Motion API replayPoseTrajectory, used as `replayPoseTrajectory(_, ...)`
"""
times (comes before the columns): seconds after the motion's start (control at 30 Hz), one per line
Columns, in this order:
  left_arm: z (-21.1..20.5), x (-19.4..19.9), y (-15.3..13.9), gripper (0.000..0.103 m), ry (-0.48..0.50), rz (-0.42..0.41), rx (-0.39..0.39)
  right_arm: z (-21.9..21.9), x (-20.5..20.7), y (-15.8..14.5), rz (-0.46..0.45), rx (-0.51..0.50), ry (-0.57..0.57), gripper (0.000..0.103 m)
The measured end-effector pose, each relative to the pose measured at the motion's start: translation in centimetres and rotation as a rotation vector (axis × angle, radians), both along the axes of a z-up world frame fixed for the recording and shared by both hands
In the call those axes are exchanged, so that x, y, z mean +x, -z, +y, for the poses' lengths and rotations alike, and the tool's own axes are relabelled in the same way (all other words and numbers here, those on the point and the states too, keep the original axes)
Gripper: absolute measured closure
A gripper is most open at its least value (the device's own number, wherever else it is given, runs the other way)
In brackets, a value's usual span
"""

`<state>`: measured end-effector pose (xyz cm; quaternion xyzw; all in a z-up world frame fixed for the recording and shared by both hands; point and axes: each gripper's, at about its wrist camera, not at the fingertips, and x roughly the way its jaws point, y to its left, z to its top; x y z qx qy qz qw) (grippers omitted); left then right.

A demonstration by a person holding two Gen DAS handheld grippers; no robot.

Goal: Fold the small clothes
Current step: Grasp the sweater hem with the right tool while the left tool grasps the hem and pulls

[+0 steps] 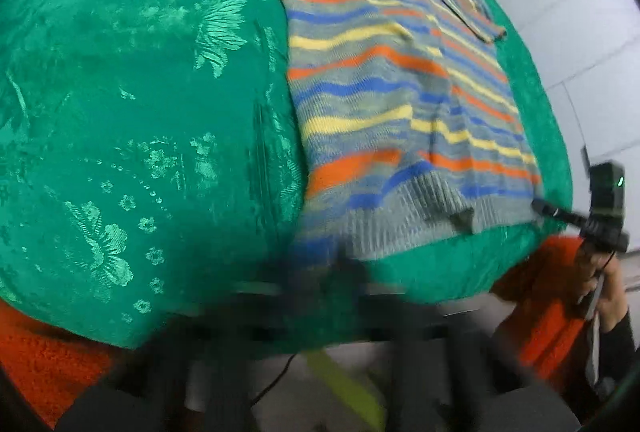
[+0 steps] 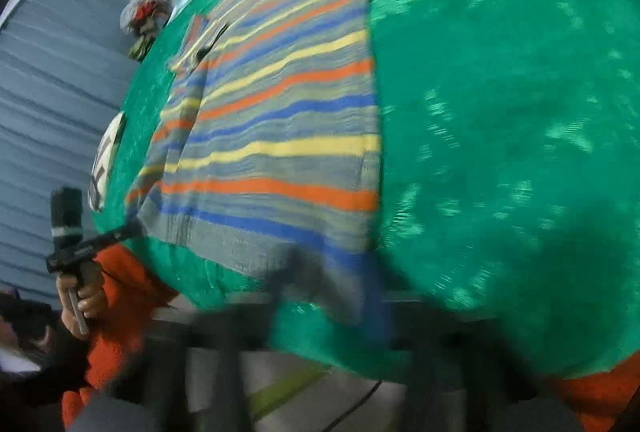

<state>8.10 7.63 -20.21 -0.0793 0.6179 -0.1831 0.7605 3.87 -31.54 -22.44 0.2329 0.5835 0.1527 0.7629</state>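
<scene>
Hem nearest me, neck farthest: the grey knitted sweater with orange, yellow and blue stripes point(image 1: 384, 92) lies flat on the green floral-patterned tablecloth point(image 1: 140, 112). Its long axis runs straight away from both my claws, and the stripes cross it. Both sleeves are folded in over the body at the far end. My left claw point(image 2: 134, 228) is pinched shut on one hem corner and my right claw point(image 1: 538, 206) on the other. The hem stretches between them at the cloth's near edge.
</scene>
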Motion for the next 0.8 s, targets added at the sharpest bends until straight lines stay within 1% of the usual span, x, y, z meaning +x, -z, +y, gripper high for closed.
replayPoseTrajectory(0.03, 0.4, -0.2, -0.5, 0.099, 0.005, -0.008, -0.007, -0.3, -0.3, -0.7, -0.006, 0.013, 0.017, 0.097)
replayPoseTrajectory(0.07, 1.1, -0.7, -1.1, 0.099, 0.012, -0.03, 0.006, -0.9, -0.8, -1.5, -0.015, 0.02, 0.031, 0.097)
replayPoseTrajectory(0.1, 1.8, -0.9, -1.3, 0.099, 0.017, -0.041, 0.025, -1.6, -1.4, -2.5, -0.021, 0.014, 0.049, 0.097)
replayPoseTrajectory(0.13, 2.2, -1.0, -1.2, 0.1, 0.02, -0.038, 0.033, -2.6, -2.1, -3.3, -0.014, -0.015, 0.078, 0.097)
replayPoseTrajectory(0.2, 2.5, -0.7, -0.3, 0.1, 0.021, -0.013, 0.044, -3.4, -2.2, -3.1, 0.014, -0.054, 0.11, 0.097)
replayPoseTrajectory(0.27, 1.4, -0.5, 0.6, 0.1, 0.05, -0.005, 0.08, -3.3, -2.0, -1.7, 0.048, -0.087, 0.104, 0.097)
replayPoseTrajectory(0.33, 1.0, -0.6, 0.3, 0.097, 0.059, -0.012, 0.09, -2.3, -1.3, -0.3, 0.079, -0.114, 0.094, 0.097)
replayPoseTrajectory(0.37, 1.2, -0.6, 0.0, 0.083, 0.048, -0.014, 0.073, -1.7, -1.0, -0.1, 0.079, -0.127, 0.089, 0.097)
replayPoseTrajectory(0.4, 1.3, -0.5, -0.3, 0.053, 0.04, -0.016, 0.048, -1.3, -0.8, -0.1, 0.072, -0.136, 0.088, 0.096)
replayPoseTrajectory(0.43, 1.7, -0.7, -0.6, 0.037, 0.026, -0.026, 0.025, -1.1, -0.7, 0.0, 0.064, -0.134, 0.091, 0.096)
replayPoseTrajectory(0.47, 2.1, -0.6, -1.1, 0.02, -0.008, -0.065, 0.008, -1.3, -0.7, -0.1, 0.061, -0.128, 0.093, 0.094)
replayPoseTrajectory(0.5, 2.2, -0.4, -1.3, 0.019, -0.025, -0.083, 0.007, -1.2, -0.7, -0.1, 0.06, -0.119, 0.099, 0.088)
replayPoseTrajectory(0.53, 2.0, 0.0, -1.2, 0.02, -0.026, -0.08, 0.0, -1.3, -0.7, -0.1, 0.06, -0.104, 0.104, 0.084)
replayPoseTrajectory(0.57, 2.0, 0.4, -0.9, 0.03, -0.022, -0.065, -0.014, -1.4, -0.7, -0.2, 0.058, -0.086, 0.106, 0.076)
replayPoseTrajectory(0.6, 1.6, 0.9, -0.5, 0.06, -0.019, -0.046, -0.03, -1.5, -0.7, -0.4, 0.051, -0.066, 0.106, 0.071)
replayPoseTrajectory(0.63, 1.3, 1.4, 0.1, 0.081, -0.012, -0.017, -0.044, -2.0, -0.7, -0.4, 0.047, -0.056, 0.106, 0.071)
replayPoseTrajectory(0.67, 0.6, 2.0, 1.1, 0.099, -0.006, 0.031, -0.039, -1.9, -0.6, -0.3, 0.046, -0.051, 0.104, 0.071)
replayPoseTrajectory(0.7, 0.3, 2.2, 1.3, 0.101, -0.018, 0.035, -0.022, -1.7, -0.4, -0.1, 0.048, -0.054, 0.103, 0.089)
replayPoseTrajectory(0.73, 0.3, 2.3, 1.0, 0.101, -0.029, 0.026, -0.01, -1.6, -0.3, 0.1, 0.054, -0.068, 0.106, 0.096)
replayPoseTrajectory(0.8, 1.0, 1.1, -0.4, 0.101, -0.048, -0.001, 0.0, -1.9, -0.3, -0.7, 0.062, -0.075, 0.127, 0.097)
